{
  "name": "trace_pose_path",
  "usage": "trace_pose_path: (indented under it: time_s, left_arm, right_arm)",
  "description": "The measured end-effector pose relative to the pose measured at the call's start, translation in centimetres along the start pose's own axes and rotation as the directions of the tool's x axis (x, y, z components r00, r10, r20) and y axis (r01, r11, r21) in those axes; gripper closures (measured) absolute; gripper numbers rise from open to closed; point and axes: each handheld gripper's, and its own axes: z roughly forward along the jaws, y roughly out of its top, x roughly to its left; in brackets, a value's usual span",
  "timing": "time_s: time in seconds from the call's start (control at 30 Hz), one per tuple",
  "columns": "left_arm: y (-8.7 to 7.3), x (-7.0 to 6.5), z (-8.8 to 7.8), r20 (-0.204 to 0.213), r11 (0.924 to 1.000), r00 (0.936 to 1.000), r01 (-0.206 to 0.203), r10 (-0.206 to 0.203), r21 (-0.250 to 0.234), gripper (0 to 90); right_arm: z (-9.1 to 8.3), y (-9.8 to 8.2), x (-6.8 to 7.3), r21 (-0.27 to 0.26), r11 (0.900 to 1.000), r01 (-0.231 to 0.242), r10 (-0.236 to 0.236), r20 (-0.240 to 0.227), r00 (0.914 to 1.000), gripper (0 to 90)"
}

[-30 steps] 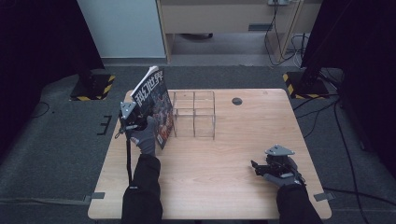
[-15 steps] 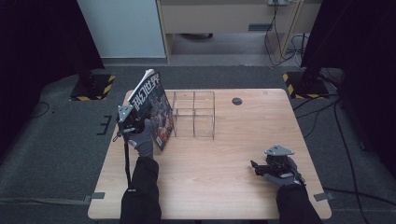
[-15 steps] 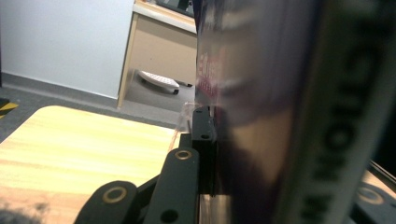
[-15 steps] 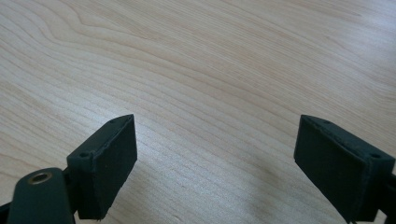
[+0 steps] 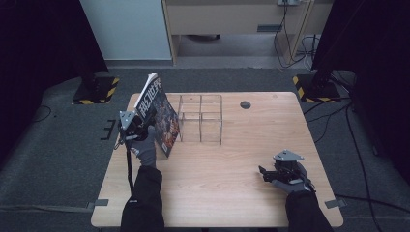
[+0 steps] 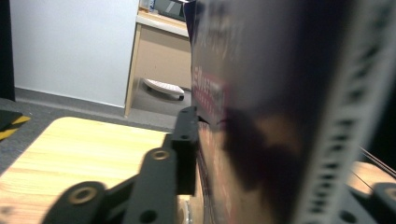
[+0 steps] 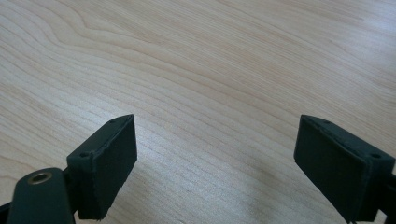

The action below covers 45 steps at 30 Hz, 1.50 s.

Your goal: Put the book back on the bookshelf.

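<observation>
Glossy and dark-covered, the magazine (image 5: 157, 113) stands tilted on its lower edge at the left side of the wooden table (image 5: 232, 193), leaning toward the clear acrylic organizer (image 5: 200, 118) just beside it. The left gripper (image 5: 138, 126) sits at the magazine's near edge. In the left gripper view the cover (image 6: 261, 116) looms between the jaws, and the one black pad I can see lies right beside it. These jaws have just been opening, and the far pad is hidden behind the pages, so whether they still pinch the magazine I cannot tell.

Well apart, near the front right of the table, the right gripper (image 5: 270, 173) rests low over bare wood. Its view shows its jaws spread wide with nothing between them (image 7: 215, 172).

My worry is the lean. With the grip loosening and the magazine not yet inside a compartment of the organizer, the limp, slick pages could slide along the tabletop, buckle, or flop flat. It could also fall against the light organizer wall and shove it across the wood. The other hand is too far off to catch either. Letting go would be safer once the magazine is propped inside a slot or fully supported by a divider.
</observation>
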Motion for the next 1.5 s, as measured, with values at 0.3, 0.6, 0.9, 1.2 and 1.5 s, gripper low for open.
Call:
trace_pose_path:
  time_s: [0.3, 0.6, 0.9, 1.2, 1.5]
  left_arm:
    - [0.3, -1.0, -1.9, 0.014, 0.9885, 0.9906, -0.137, 0.136, 0.063, 30.9]
    - [2.2, -1.5, -4.7, 0.056, 0.9640, 0.9707, -0.239, 0.234, 0.117, 21.5]
    - [1.9, 1.5, -9.0, 0.099, 0.9685, 0.9817, -0.178, 0.163, 0.174, 19.7]
    - [-2.2, 3.6, -11.1, 0.131, 0.9311, 0.9798, -0.186, 0.151, 0.314, 18.6]
    - [-6.6, 5.1, -10.7, 0.135, 0.8376, 0.9799, -0.196, 0.146, 0.510, 19.0]
  right_arm:
    - [-0.4, 0.3, -0.3, -0.019, 1.000, -0.016, 0.016, 0.006, 0.9998, 13.2]
    - [-1.0, 0.5, -0.7, -0.041, 0.998, -0.038, 0.039, 0.013, 0.9992, 13.0]
    - [-1.3, 0.6, -0.7, -0.048, 0.998, -0.049, 0.050, 0.016, 0.9986, 12.5]
    - [-1.5, 0.5, -0.7, -0.041, 0.997, -0.069, 0.070, 0.017, 0.9974, 12.3]
    - [-1.8, 0.3, -1.1, -0.051, 0.996, -0.075, 0.076, 0.029, 0.9967, 11.8]
